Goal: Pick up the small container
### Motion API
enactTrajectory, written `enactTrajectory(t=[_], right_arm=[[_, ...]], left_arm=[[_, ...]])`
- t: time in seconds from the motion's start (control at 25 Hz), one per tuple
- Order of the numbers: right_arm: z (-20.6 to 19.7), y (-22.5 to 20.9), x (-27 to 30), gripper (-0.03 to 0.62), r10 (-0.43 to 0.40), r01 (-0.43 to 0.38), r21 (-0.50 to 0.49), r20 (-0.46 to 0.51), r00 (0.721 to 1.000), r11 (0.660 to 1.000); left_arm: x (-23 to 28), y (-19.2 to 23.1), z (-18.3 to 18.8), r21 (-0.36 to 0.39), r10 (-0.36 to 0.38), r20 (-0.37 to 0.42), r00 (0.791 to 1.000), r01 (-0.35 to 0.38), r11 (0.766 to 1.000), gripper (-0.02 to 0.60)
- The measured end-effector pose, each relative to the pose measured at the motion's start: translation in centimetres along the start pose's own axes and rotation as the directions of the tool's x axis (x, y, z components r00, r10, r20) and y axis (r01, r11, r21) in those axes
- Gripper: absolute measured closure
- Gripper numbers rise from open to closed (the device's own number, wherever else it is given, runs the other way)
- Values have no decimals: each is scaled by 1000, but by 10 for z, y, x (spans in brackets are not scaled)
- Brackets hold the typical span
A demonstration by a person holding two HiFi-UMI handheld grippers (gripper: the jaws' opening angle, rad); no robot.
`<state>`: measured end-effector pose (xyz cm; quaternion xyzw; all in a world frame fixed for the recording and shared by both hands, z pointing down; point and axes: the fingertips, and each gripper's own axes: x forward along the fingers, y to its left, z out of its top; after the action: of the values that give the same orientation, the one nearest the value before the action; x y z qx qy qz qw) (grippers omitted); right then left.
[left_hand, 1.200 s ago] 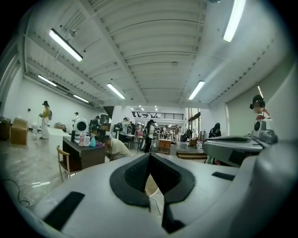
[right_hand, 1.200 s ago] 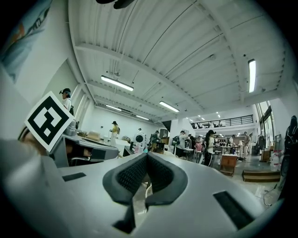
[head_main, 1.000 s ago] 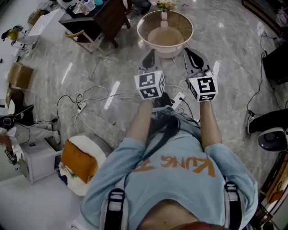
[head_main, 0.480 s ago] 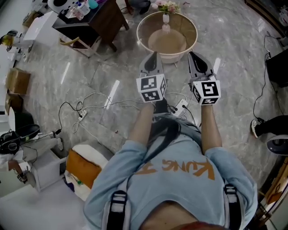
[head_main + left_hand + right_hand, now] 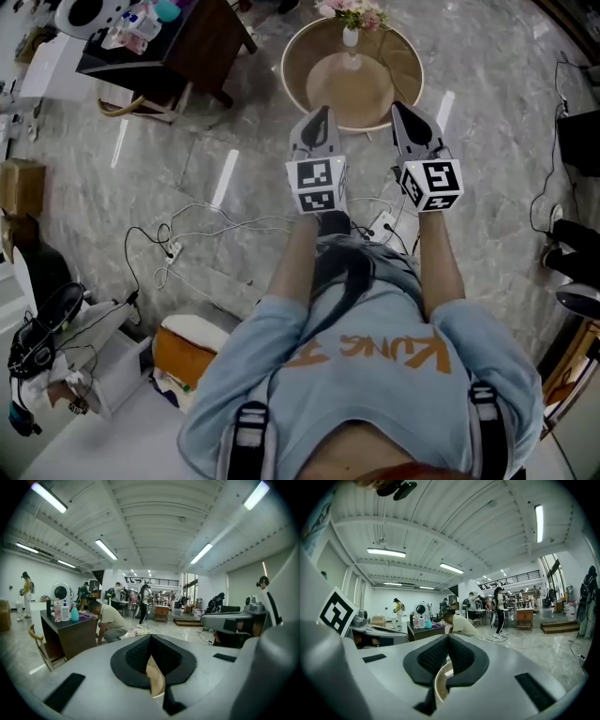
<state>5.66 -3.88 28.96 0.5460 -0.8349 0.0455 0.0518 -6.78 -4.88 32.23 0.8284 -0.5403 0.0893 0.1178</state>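
Note:
In the head view both grippers are held out side by side over the marble floor. The tip of my left gripper (image 5: pixel 320 112) reaches the near rim of a round tan table (image 5: pixel 292 70), and so does the tip of my right gripper (image 5: pixel 402 109). Both are shut with nothing between the jaws. In the left gripper view the black pads (image 5: pixel 136 656) meet at the tip of the left gripper (image 5: pixel 151 637); the right gripper (image 5: pixel 448 637) looks the same. A white vase with flowers (image 5: pixel 350 36) stands at the table's far edge. I cannot pick out a small container on it.
A dark desk (image 5: pixel 183 52) with bottles (image 5: pixel 141 21) and a wooden chair (image 5: pixel 141 105) stand at the upper left. Cables (image 5: pixel 187 225) and a power strip (image 5: pixel 382 223) lie on the floor by the person's feet. People stand and crouch further back in the hall (image 5: pixel 457 623).
The person has walked forward: the round table has come closer and both gripper tips now reach its near rim. Both grippers stay shut and side by side.

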Motion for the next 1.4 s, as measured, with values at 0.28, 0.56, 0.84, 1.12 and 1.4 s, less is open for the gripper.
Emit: enactTrajectory(t=[0.28, 0.56, 0.84, 1.12, 1.4], right_arm=[[-10, -21, 80, 582, -47, 50, 30, -94, 994, 998], [-3, -92, 92, 582, -179, 185, 62, -100, 979, 981], [-8, -84, 130, 582, -107, 120, 127, -110, 988, 985], [-34, -106, 143, 582, -57, 89, 207, -157, 986, 974], [-45, -132, 157, 582, -3, 46, 243, -177, 984, 969]], left_arm=[[70, 62, -8, -83, -20, -72, 997, 14, 996, 558], [102, 80, -9, -88, -27, -99, 995, 19, 996, 558], [130, 91, 0, -87, -18, -105, 994, 9, 996, 558], [162, 80, -17, -102, -2, -154, 988, -14, 995, 558], [194, 54, -13, -128, 5, -169, 986, -27, 991, 558]])
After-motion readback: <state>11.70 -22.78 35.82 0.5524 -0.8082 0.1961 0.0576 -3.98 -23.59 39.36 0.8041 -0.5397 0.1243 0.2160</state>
